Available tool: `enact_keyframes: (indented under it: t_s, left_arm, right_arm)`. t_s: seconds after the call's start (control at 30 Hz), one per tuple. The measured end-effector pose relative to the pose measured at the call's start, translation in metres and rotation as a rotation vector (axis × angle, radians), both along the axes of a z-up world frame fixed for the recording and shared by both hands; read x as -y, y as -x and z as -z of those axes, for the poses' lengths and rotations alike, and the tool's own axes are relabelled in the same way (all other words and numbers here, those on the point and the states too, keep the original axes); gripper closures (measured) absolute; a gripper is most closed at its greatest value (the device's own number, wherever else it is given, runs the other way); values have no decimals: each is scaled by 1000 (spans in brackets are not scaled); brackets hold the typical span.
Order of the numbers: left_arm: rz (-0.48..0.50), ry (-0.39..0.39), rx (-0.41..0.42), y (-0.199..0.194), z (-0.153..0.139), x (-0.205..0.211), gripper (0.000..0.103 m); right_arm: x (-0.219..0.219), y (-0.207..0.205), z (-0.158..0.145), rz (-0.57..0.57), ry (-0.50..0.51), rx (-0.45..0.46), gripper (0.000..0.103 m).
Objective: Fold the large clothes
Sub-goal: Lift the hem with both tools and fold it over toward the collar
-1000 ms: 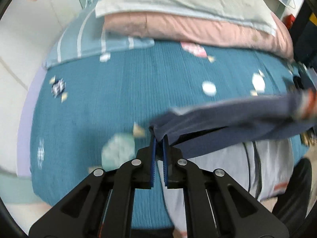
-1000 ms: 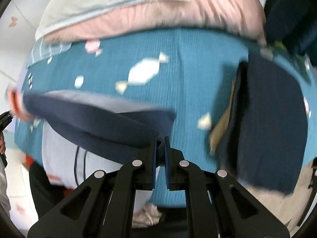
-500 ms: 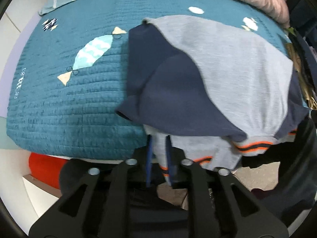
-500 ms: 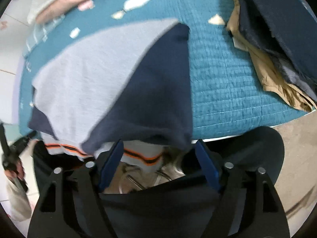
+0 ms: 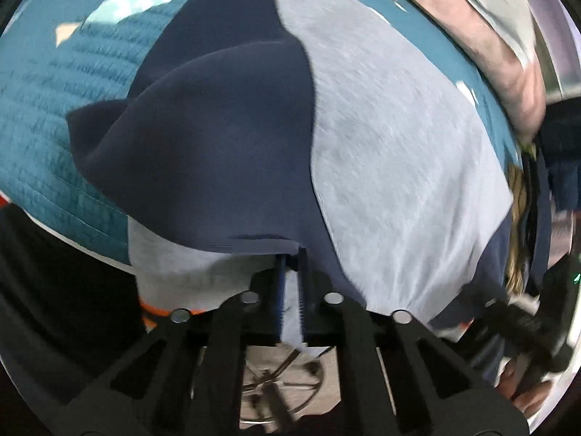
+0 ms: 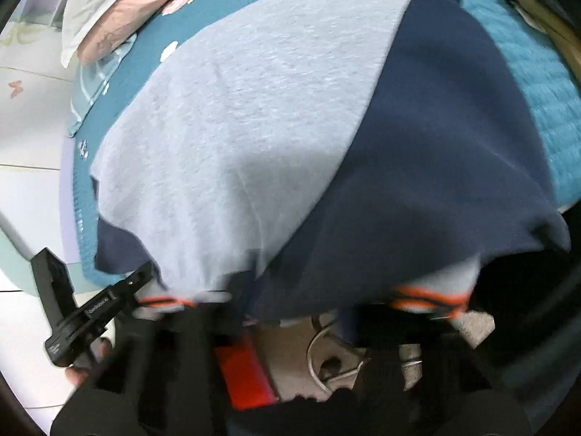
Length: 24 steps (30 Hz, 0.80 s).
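A grey sweatshirt (image 5: pixel 399 152) with navy sleeves (image 5: pixel 218 138) and orange-striped cuffs lies spread on the teal quilt (image 5: pixel 43 116). Its near hem hangs over the bed's front edge. My left gripper (image 5: pixel 290 290) points steeply down at that hem and is shut, with grey cloth pinched between its blue pads. My right gripper (image 6: pixel 296 307) is blurred under the hem of the sweatshirt (image 6: pixel 236 116) beside the navy sleeve (image 6: pixel 435 152). Its jaws are closing, still apart, with cloth between them. The left gripper (image 6: pixel 90 309) also shows in the right wrist view, held by a hand.
Folded pink and white bedding (image 5: pixel 483 25) lies at the back of the bed. A pile of tan and dark clothes (image 6: pixel 537 11) sits to the right. Below the bed edge are a metal chair base (image 5: pixel 279 385), a red object (image 6: pixel 243 374) and a white wall (image 6: pixel 25 127).
A second ago both grippers held the sweatshirt up over the bed. It then dropped flat and both jaws opened. Both have sunk to the near hem; the left has shut, the right has narrowed.
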<state>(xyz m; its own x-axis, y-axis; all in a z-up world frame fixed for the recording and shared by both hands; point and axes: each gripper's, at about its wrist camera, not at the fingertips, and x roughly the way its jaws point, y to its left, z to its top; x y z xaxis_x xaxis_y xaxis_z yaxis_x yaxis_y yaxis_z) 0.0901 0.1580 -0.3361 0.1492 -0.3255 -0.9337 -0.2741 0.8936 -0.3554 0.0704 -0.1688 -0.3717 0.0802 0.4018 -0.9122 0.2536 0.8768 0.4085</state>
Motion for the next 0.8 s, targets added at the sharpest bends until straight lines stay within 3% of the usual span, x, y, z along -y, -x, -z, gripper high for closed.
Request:
enact_keyframes:
  t_s: [0.17, 0.27, 0.37, 0.4, 0.47, 0.53, 0.63, 0.7, 0.8]
  left_arm:
    - [57, -58, -11, 20, -14, 2, 100]
    - [108, -91, -46, 37, -2, 6, 102]
    - [145, -104, -44, 41, -3, 10, 101]
    - [178, -118, -32, 40, -11, 14, 101]
    - [222, -127, -12, 39, -28, 19, 101]
    - [265, -134, 22, 40, -46, 24, 101]
    - [333, -170, 88, 41, -70, 33, 100]
    - [360, -175, 121, 37, -80, 42, 100]
    - [363, -155, 116, 27, -75, 45, 100]
  right_arm:
    - [7, 17, -11, -19, -11, -54, 98]
    - [9, 22, 3, -49, 22, -91, 97]
    - [8, 26, 12, -88, 77, -212, 69]
    - [8, 28, 7, -98, 72, -210, 63]
    - [12, 35, -19, -130, 51, -159, 63]
    - [19, 40, -51, -122, 66, -53, 65]
    - [25, 35, -91, -119, 202, 132, 74]
    - [25, 28, -95, -137, 235, 195, 82]
    - [14, 9, -64, -151, 237, 145, 95]
